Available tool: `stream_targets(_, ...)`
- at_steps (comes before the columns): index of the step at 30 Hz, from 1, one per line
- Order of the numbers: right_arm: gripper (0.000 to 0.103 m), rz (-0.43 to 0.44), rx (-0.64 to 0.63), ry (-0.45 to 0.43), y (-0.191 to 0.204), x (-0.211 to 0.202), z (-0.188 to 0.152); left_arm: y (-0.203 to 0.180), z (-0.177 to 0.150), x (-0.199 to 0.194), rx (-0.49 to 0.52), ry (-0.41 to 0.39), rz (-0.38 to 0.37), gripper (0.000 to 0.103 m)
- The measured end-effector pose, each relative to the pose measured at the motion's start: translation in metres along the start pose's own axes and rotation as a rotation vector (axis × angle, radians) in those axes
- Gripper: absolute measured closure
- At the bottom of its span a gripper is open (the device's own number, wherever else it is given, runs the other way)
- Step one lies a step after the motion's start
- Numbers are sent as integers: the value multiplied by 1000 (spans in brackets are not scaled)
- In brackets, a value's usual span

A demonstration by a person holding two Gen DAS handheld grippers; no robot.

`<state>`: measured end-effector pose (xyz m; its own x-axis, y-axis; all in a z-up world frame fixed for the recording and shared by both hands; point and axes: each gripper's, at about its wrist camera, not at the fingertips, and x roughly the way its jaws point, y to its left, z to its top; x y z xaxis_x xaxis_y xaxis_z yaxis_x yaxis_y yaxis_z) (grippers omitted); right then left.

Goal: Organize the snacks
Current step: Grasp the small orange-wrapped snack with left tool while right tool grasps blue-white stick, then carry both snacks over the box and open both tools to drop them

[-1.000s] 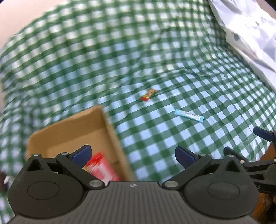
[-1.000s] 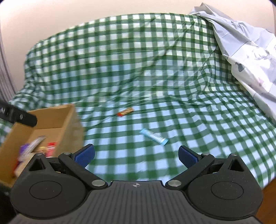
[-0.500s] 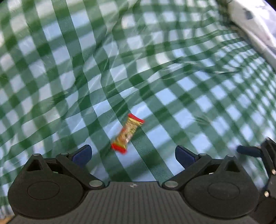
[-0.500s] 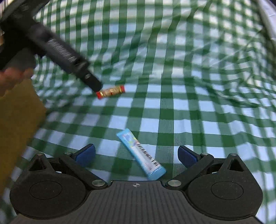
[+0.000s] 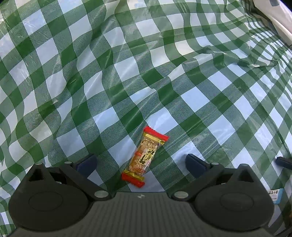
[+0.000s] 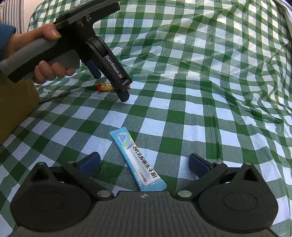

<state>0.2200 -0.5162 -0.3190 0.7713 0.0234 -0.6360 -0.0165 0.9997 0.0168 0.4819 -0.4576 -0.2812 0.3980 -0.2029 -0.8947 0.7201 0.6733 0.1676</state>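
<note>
A red-and-gold snack bar (image 5: 144,157) lies on the green checked cloth (image 5: 127,73), between the open fingers of my left gripper (image 5: 140,162), which is low over it. The bar also shows in the right wrist view (image 6: 105,87), straddled by the left gripper (image 6: 111,82). A light blue stick packet (image 6: 136,158) lies on the cloth between the open fingers of my right gripper (image 6: 144,163). An edge of the packet shows at the right of the left wrist view (image 5: 275,196). Both grippers are empty.
The brown cardboard box (image 6: 16,107) stands at the left edge of the right wrist view. A white patterned sheet (image 5: 273,16) lies at the far right. The cloth is creased and glossy.
Both grippers have come down from above the box side to the cloth. The left one now straddles the snack bar, the right one the blue packet. Both stayed open.
</note>
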Motion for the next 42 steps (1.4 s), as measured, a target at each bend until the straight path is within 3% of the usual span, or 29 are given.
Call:
stream_targets(9,0,-4,-7,-6,-1,2,1,6,-2,0,-67,32,-37,4)
stream_targets(10,0,-6,-13,-6,-1,2,1,7,-1,-3,-77,36,-65,19)
stream_targets(11,2,-10,-19,-6,0,2,1,9,-1,-9,-94,35,-94,51)
stream_targets(12,20,-12,-27,-15,1,0,2,11,1,-15,-104,27,-83,76)
stream_targets(13,37,-5,-34,-26,4,-4,4,11,3,-20,-110,42,-87,84)
stream_targets(14,79,0,-37,-17,6,-7,6,13,2,-24,-132,47,-103,84)
stream_targets(15,87,-14,-36,3,9,-8,9,13,0,-29,-146,40,-107,84)
stream_targets(20,89,-50,79,42,7,-23,15,3,-11,-77,-159,-25,-86,84)
stream_targets(28,89,-93,221,-49,31,-112,29,-19,-57,-185,-161,-121,-65,84)
stream_targets(35,89,-68,267,-108,85,-198,30,-28,-141,-290,-199,-205,-65,84)
stream_targets(42,89,33,259,-88,151,-272,15,-28,-261,-375,-255,-226,4,84)
